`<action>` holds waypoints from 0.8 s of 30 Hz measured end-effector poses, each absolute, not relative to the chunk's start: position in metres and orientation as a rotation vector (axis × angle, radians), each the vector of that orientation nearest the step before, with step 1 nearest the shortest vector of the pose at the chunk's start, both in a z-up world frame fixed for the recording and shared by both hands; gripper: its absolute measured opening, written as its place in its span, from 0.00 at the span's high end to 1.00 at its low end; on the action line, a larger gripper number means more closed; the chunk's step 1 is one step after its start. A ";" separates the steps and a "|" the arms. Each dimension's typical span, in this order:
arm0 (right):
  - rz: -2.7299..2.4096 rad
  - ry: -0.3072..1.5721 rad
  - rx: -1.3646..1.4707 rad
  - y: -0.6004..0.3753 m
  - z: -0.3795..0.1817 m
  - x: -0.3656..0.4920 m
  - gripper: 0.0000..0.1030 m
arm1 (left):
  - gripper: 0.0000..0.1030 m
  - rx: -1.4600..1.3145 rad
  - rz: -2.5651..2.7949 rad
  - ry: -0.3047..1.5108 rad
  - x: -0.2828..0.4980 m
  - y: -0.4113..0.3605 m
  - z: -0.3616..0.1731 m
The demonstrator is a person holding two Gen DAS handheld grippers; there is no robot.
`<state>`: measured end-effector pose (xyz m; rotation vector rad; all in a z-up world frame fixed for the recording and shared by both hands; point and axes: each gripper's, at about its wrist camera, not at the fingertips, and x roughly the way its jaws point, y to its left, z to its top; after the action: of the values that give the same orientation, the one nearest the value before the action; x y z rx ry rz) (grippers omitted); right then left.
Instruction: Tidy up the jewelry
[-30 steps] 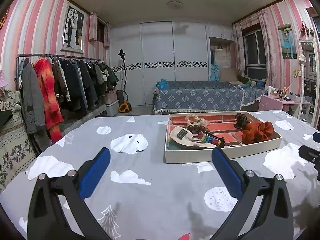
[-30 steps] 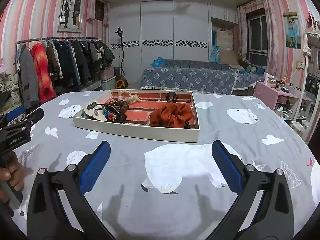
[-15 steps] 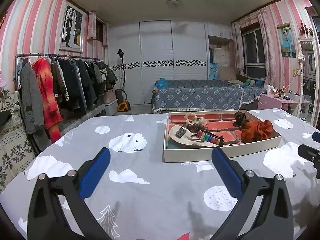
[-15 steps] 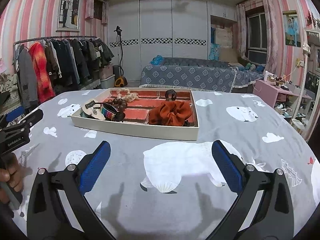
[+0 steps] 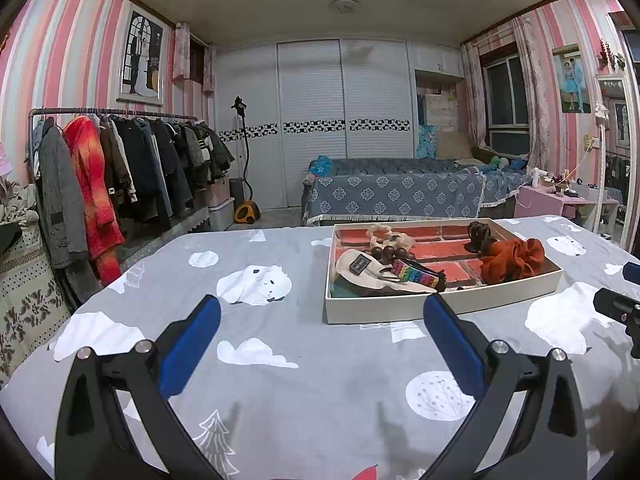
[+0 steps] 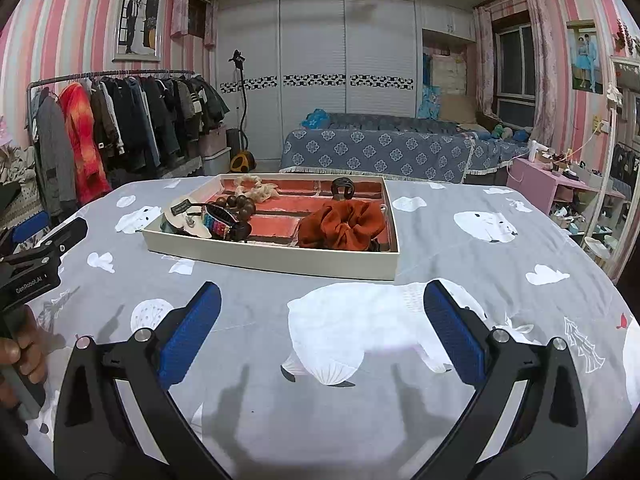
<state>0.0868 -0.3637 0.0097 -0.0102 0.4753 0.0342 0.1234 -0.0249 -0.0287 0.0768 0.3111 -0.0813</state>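
Cloth, card and wood

Grey printed matt cloth [image 6: 460,264] covers the desk; crinkled rust-orange fabric scrunchie [image 6: 344,220], glossy dark wooden beads [image 6: 238,204], matt white cardboard tray [image 6: 272,258].

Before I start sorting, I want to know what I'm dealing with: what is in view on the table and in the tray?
Shallow white cardboard tray: one, red brick-pattern floor, on the grey bear-print tablecloth.
Rust-orange fabric scrunchie: one, tray's right part.
Dark brown claw hair clip: one, behind the scrunchie.
Cream frilly scrunchie: one, tray's far side.
Dark brown wooden bead bracelet: one, near the middle.
Rainbow-striped band: one, tray's left part.
Cream fabric pouch with dark label: one, left end.
Left claw: black with blue pads, open, empty.
Right claw: same, open, empty.
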 end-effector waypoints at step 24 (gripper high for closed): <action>0.036 0.478 -0.012 -0.363 0.009 0.088 0.04 | 0.04 0.077 -0.081 0.310 0.123 -0.025 -0.028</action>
<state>0.0878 -0.3628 0.0091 -0.0122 0.4775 0.0363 0.1228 -0.0246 -0.0285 0.0766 0.3103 -0.0811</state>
